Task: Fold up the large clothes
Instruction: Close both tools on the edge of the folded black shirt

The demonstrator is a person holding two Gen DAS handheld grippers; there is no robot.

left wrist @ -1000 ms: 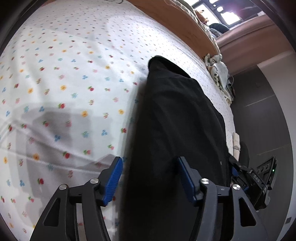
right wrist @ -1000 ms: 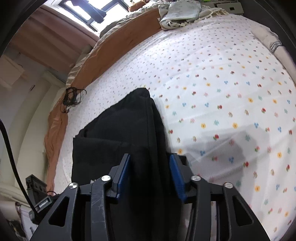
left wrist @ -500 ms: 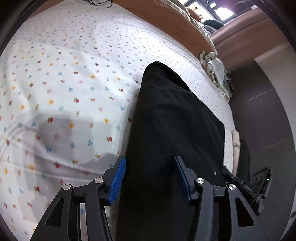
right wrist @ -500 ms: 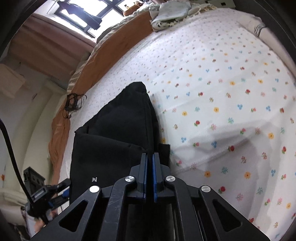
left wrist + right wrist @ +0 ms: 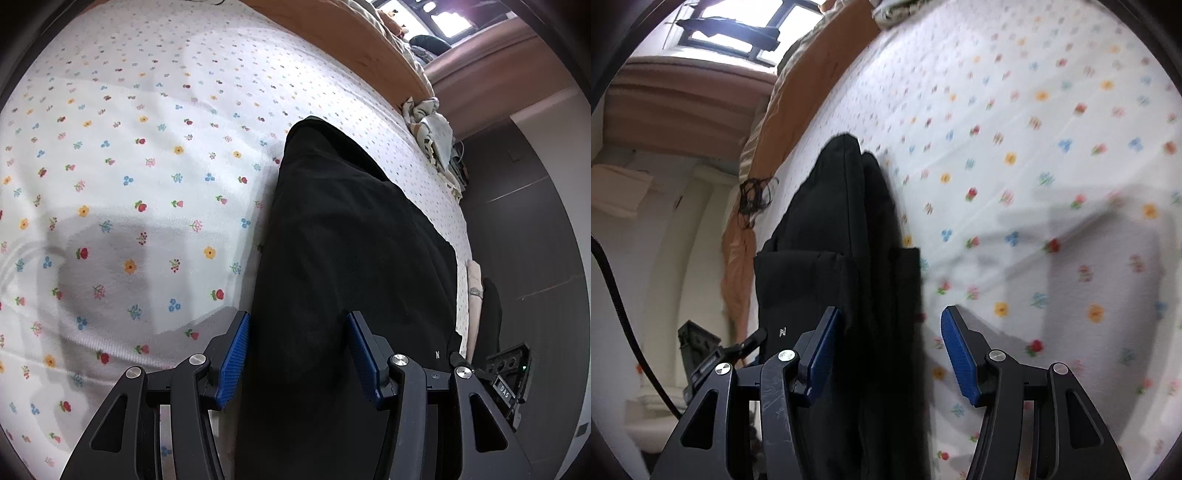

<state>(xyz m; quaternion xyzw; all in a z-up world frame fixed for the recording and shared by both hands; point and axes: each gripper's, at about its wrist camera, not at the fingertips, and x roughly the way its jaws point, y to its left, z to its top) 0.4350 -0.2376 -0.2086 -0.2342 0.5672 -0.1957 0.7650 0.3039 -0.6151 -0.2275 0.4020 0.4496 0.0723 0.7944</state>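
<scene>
A black garment [image 5: 343, 258] lies folded lengthwise as a long strip on the flower-print bed sheet [image 5: 129, 166]. My left gripper [image 5: 297, 354] is open, its blue pads on either side of the garment's near end. In the right wrist view the same garment [image 5: 842, 236] runs away from me with a small white logo near its left edge. My right gripper [image 5: 892, 354] is open over the garment's right edge, with the left pad against the cloth and the right pad over the sheet [image 5: 1052, 147].
An orange blanket [image 5: 351, 40] runs along the bed's far edge, with crumpled light cloth [image 5: 432, 125] at its end. A dark floor [image 5: 524, 240] lies beyond the bed. The other gripper [image 5: 713, 362] shows at lower left. A tangled black cord [image 5: 753, 195] lies on the orange blanket.
My right gripper shut on the garment's edge half a second ago and has now opened and let it go. My left gripper stayed open and moved closer over the garment.
</scene>
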